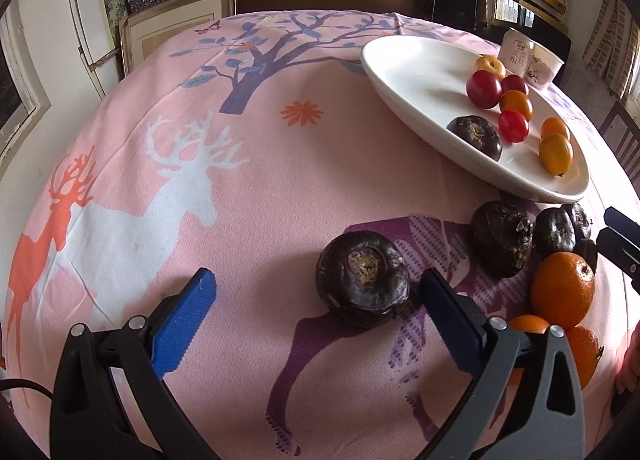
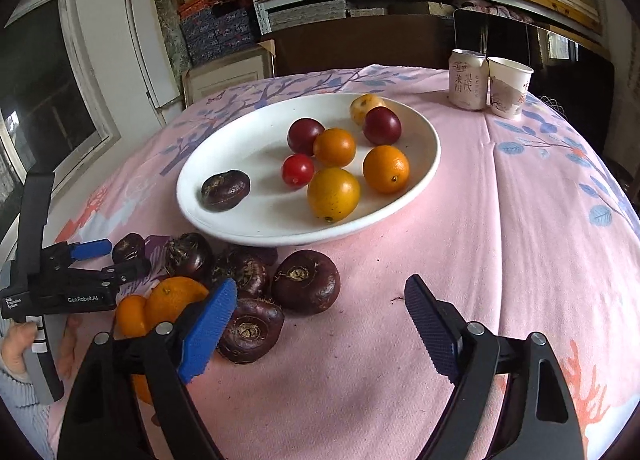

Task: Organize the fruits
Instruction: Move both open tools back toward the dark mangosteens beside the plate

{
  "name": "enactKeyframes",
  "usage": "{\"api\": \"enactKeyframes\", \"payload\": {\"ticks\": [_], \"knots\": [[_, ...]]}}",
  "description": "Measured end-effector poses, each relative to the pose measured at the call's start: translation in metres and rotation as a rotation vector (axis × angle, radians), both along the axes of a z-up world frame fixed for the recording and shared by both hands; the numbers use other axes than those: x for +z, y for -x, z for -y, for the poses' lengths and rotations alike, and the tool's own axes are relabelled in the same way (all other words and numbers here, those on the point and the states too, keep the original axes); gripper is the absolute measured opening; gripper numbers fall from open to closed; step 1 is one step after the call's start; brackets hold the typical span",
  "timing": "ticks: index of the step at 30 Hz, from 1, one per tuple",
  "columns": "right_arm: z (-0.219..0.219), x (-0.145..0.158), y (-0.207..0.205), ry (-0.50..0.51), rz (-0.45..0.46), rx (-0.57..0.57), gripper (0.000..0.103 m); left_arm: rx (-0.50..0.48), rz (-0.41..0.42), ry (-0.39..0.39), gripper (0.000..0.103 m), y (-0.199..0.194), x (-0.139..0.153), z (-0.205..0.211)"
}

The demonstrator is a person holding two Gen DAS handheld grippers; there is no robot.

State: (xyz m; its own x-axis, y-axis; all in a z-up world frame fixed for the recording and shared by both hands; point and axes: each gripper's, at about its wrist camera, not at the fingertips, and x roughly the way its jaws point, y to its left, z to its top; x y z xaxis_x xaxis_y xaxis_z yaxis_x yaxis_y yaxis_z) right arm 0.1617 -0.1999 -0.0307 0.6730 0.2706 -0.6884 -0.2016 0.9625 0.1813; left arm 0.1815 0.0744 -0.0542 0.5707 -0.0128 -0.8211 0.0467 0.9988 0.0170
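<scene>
A white plate [image 1: 420, 68] [image 2: 248, 140] holds one dark water chestnut [image 2: 225, 190], red fruits and orange fruits. In front of it, several more chestnuts and some mandarins [image 2: 176, 300] [image 1: 562, 288] lie on the pink cloth. My left gripper [image 1: 316, 280] [image 2: 129, 255] is open low over the cloth. A lone chestnut [image 1: 362, 284] sits between its fingers, close to the right pad, and the pads do not press on it. My right gripper [image 2: 320, 286] is open too, with a large chestnut [image 2: 306, 280] just beyond its tips and another [image 2: 250, 330] beside its left pad.
A drink can [image 2: 468, 80] and a paper cup [image 2: 508, 88] stand at the far right of the table. A hand [image 2: 16, 348] grips the left gripper's handle. Shelves, boxes and a dark cabinet stand behind the table. Bare cloth [image 1: 200, 140] lies left of the plate.
</scene>
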Motion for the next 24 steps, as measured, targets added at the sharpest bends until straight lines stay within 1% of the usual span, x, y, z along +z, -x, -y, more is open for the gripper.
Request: {"api": "enactKeyframes", "payload": {"ticks": [3, 4, 7, 9, 10, 12, 15, 17, 20, 21, 24], "knots": [[0.001, 0.0, 0.001, -0.01, 0.0, 0.001, 0.085, 0.0, 0.0, 0.0, 0.099, 0.0, 0.0, -0.001], [0.003, 0.0, 0.001, -0.02, -0.002, -0.005, 0.081, 0.0, 0.0, 0.0, 0.099, 0.0, 0.0, 0.0], [0.023, -0.004, -0.006, -0.071, -0.034, -0.091, 0.081, 0.0, 0.0, 0.0, 0.099, 0.0, 0.0, 0.0], [0.03, -0.01, -0.012, -0.081, -0.07, -0.106, 0.08, 0.0, 0.0, 0.0, 0.099, 0.0, 0.0, 0.0], [0.027, -0.011, -0.012, -0.076, -0.076, -0.092, 0.08, 0.0, 0.0, 0.0, 0.099, 0.0, 0.0, -0.001], [0.016, -0.013, -0.014, -0.031, -0.085, -0.058, 0.08, 0.0, 0.0, 0.0, 0.099, 0.0, 0.0, 0.0], [0.007, -0.014, -0.021, -0.02, -0.097, -0.026, 0.081, 0.0, 0.0, 0.0, 0.099, 0.0, 0.0, 0.0], [-0.003, -0.015, -0.026, 0.017, -0.101, -0.006, 0.084, 0.0, 0.0, 0.0, 0.099, 0.0, 0.0, 0.0], [-0.016, -0.016, -0.031, 0.083, -0.104, 0.019, 0.085, 0.0, 0.0, 0.0, 0.099, 0.0, 0.0, 0.0], [-0.016, -0.016, -0.03, 0.089, -0.103, 0.022, 0.085, 0.0, 0.0, 0.0, 0.099, 0.0, 0.0, 0.0], [-0.011, -0.014, -0.027, 0.105, -0.097, 0.042, 0.077, 0.0, 0.0, 0.0, 0.099, 0.0, 0.0, 0.0]]}}
